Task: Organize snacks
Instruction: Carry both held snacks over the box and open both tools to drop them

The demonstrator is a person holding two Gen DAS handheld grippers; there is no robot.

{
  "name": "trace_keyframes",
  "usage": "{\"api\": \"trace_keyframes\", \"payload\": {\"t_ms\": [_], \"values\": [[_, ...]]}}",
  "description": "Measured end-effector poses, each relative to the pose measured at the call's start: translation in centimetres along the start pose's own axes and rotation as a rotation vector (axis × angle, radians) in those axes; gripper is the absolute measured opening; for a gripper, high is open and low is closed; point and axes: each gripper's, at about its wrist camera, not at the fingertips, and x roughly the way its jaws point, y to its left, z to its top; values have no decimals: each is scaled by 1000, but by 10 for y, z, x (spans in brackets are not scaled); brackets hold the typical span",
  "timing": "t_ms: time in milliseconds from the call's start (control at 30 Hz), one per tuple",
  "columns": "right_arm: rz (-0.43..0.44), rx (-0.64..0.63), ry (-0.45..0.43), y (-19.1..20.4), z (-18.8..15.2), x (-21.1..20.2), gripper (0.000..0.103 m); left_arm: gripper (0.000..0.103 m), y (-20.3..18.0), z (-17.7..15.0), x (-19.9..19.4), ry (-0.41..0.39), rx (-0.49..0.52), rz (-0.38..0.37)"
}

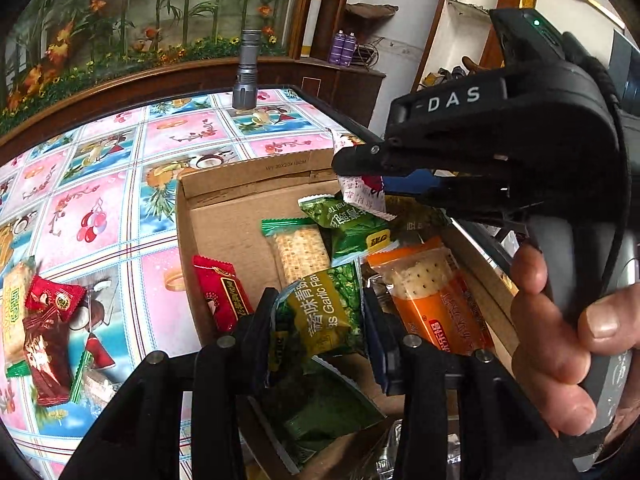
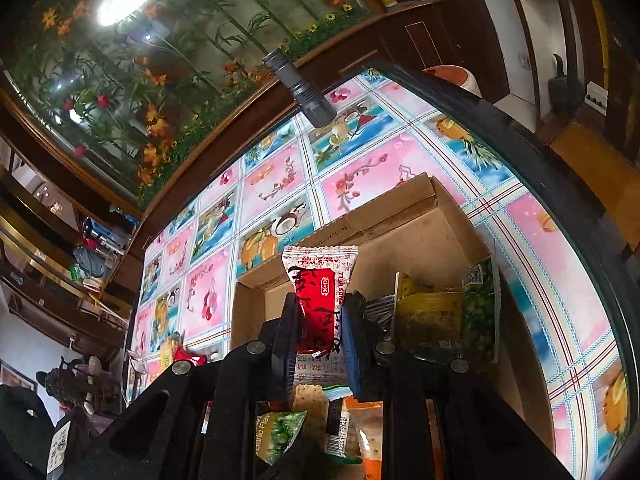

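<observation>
Snacks in crinkly wrappers fill a shallow cardboard box that sits on a table with a pink and blue fruit-pattern tablecloth. Both tools hang over the box, each carrying one packet. The left gripper is clamped on a green packet of garlic peas, pinched across its middle from both sides, above the near part of the box. The right gripper is closed tight on a small red and white candy packet, gripped at its lower half so the top seam stands free; in the left view a hand holds that tool over the right side of the box. Already lying in the box are a green cracker packet, an orange cracker packet, another green packet and a red candy by the left wall. More red and yellow packets wait on the cloth at the near left. A grey flashlight stands at the far edge of the table. These packets look light, soft and slippery; the film probably crushes and slides easily, and the crackers likely break under pressure. Holding across the flat middle or a sealed end seems safest, with gentle force.
</observation>
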Motion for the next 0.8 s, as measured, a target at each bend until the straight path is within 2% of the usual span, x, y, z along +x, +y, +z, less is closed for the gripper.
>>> {"api": "trace_keyframes", "payload": {"t_ms": [233, 333, 433, 633, 800], "values": [[-8, 3, -12, 2, -1, -1, 24, 45, 0, 0, -10, -25, 4, -9], [-6, 6, -36, 1, 0, -6, 29, 45, 0, 2, -14, -34, -1, -16], [-5, 9, -69, 1, 1, -14, 29, 46, 0, 2, -18, -36, -2, -20], [81, -40, -124, 15, -2, -28, 30, 46, 6, 2, -40, -69, -17, -23], [109, -110, -111, 35, -10, -24, 31, 47, 29, -1, -59, -83, -57, 9]]}}
